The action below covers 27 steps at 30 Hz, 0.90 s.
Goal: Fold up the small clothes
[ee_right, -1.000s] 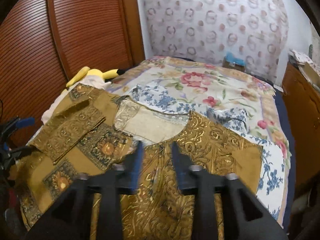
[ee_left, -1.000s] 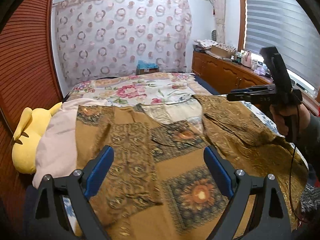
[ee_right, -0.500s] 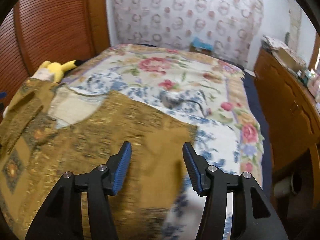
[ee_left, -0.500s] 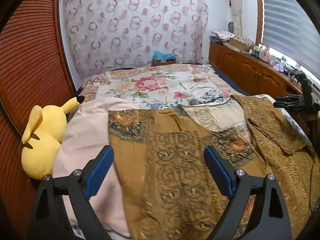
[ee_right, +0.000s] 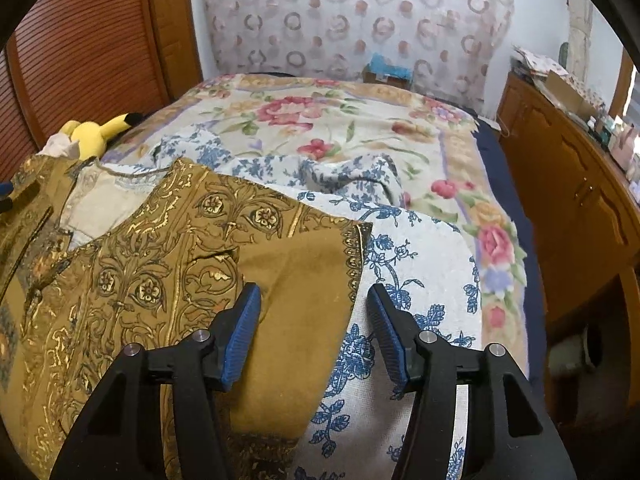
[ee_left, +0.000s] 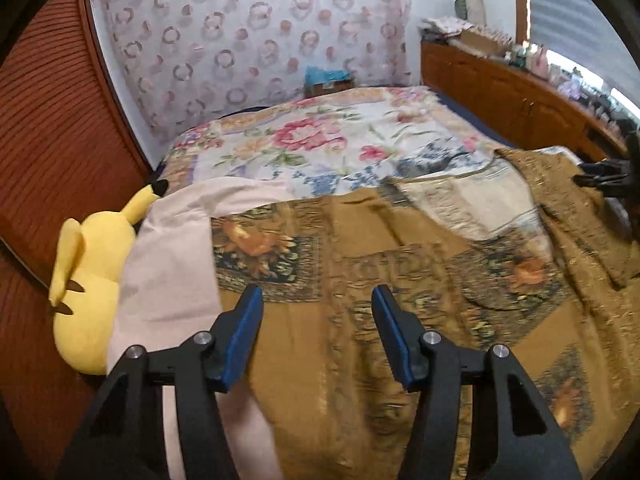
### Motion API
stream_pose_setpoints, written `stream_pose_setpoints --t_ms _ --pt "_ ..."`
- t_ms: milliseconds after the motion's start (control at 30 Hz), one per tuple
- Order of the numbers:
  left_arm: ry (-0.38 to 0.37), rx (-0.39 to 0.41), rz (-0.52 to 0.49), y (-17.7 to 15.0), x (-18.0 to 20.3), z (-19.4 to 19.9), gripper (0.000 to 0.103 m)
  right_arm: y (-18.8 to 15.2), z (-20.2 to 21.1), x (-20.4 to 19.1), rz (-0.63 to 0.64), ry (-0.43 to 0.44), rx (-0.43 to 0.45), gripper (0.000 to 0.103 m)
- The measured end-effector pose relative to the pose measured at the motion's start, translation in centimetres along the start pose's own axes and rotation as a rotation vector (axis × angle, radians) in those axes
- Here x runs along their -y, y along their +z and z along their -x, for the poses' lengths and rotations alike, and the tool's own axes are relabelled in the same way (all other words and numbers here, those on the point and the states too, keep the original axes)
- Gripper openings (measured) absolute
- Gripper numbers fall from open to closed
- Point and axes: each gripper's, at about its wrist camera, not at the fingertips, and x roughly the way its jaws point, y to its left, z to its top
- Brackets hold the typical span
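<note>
A brown and gold patterned garment (ee_left: 400, 280) lies spread on the bed, its pale lining showing at the neck. My left gripper (ee_left: 318, 320) hovers over the garment's left part, near a pink cloth (ee_left: 172, 264). Its jaws are closing, with only the flat fabric below them and no pad pressing on it. In the right wrist view the same garment (ee_right: 160, 260) fills the left half. My right gripper (ee_right: 314, 316) hangs above the right sleeve's trimmed edge (ee_right: 354, 248). Its jaws are opening, and the sleeve cloth lies under the gap, not pinched.
A yellow plush toy (ee_left: 88, 280) lies by the slatted wooden wall (ee_left: 48, 140). A blue-flowered white cloth (ee_right: 420, 280) and a rose-patterned blanket (ee_right: 320, 128) cover the bed. A wooden cabinet (ee_right: 568, 200) runs along the right, and a patterned curtain (ee_left: 256, 48) hangs behind.
The left gripper has shifted toward the garment's left side, and its jaws have narrowed. The right gripper has swung to the right sleeve edge and dropped closer; its jaws have widened.
</note>
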Motion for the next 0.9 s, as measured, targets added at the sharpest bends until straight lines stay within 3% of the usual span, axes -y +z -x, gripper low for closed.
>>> stream_pose_setpoints --t_ms 233,333,367,400,633,900 --pt "0.021 -0.031 -0.039 -0.4 0.2 -1.1 0.056 -0.1 -0.2 0.4 -0.014 0.0 0.0 0.063" --pt "0.066 -0.039 -0.073 -0.4 0.3 -1.5 0.028 -0.1 -0.3 0.4 -0.013 -0.001 0.0 0.063" --pt "0.065 -0.037 -0.07 -0.3 0.1 -1.6 0.015 0.0 -0.3 0.4 -0.013 0.0 0.0 0.064" --pt "0.049 -0.029 -0.053 -0.2 -0.3 -1.4 0.009 0.0 -0.3 0.5 -0.013 -0.001 0.0 0.064" --pt "0.054 0.076 0.056 0.8 -3.3 1.9 0.004 0.0 -0.3 0.4 -0.013 0.0 0.001 0.064" --pt "0.057 0.072 0.087 0.1 -4.6 1.4 0.003 0.0 -0.4 0.5 -0.008 0.005 -0.005 0.064"
